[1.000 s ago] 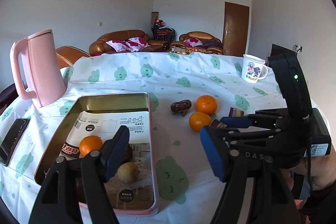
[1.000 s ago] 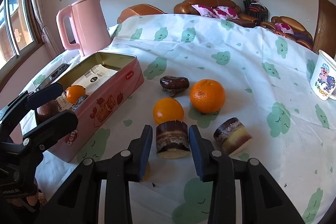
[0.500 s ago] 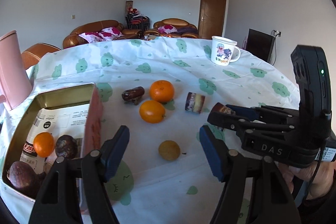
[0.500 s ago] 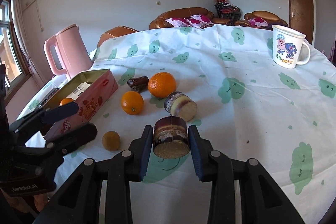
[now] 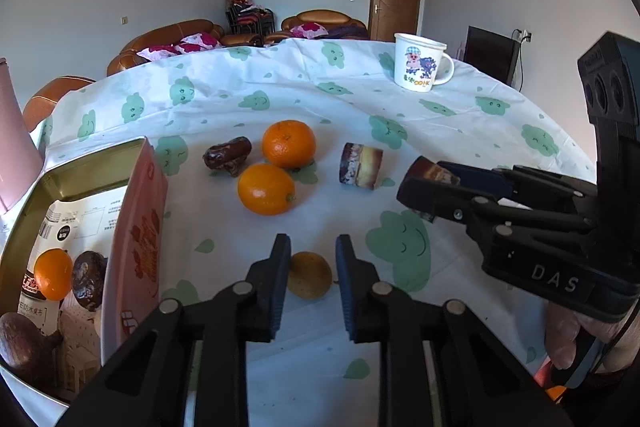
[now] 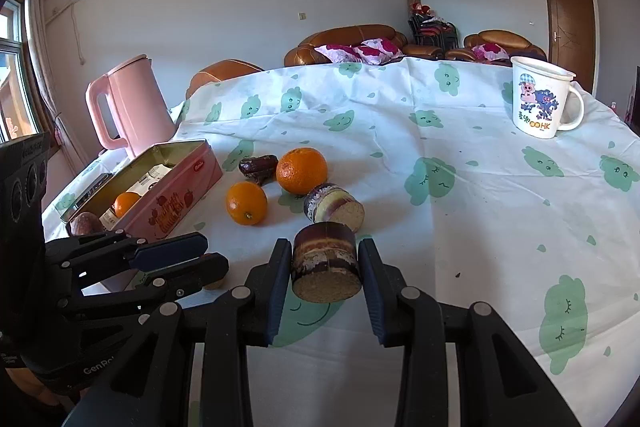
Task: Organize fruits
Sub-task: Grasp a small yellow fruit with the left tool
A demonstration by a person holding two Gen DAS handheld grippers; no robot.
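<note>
My left gripper (image 5: 309, 267) has its jaws narrowed around a small yellow-brown fruit (image 5: 310, 275) on the tablecloth, pads close at each side. My right gripper (image 6: 323, 267) is shut on a sugarcane piece (image 6: 325, 261); it also shows in the left wrist view (image 5: 434, 173). A second sugarcane piece (image 6: 334, 205), two oranges (image 6: 302, 170) (image 6: 246, 203) and a dark date (image 6: 258, 167) lie beyond. The open pink tin (image 5: 138, 227) at left holds a small orange (image 5: 52, 279) and dark fruits (image 5: 89, 283).
A pink kettle (image 6: 128, 107) stands behind the tin. A white cartoon mug (image 6: 540, 103) stands at the far right. A dark phone (image 6: 94, 183) lies beside the tin. The table edge curves away behind; sofas lie beyond.
My left gripper has swung from over the tin to the small yellow-brown fruit and narrowed its jaws around it. My right gripper has carried the sugarcane piece back and rightward.
</note>
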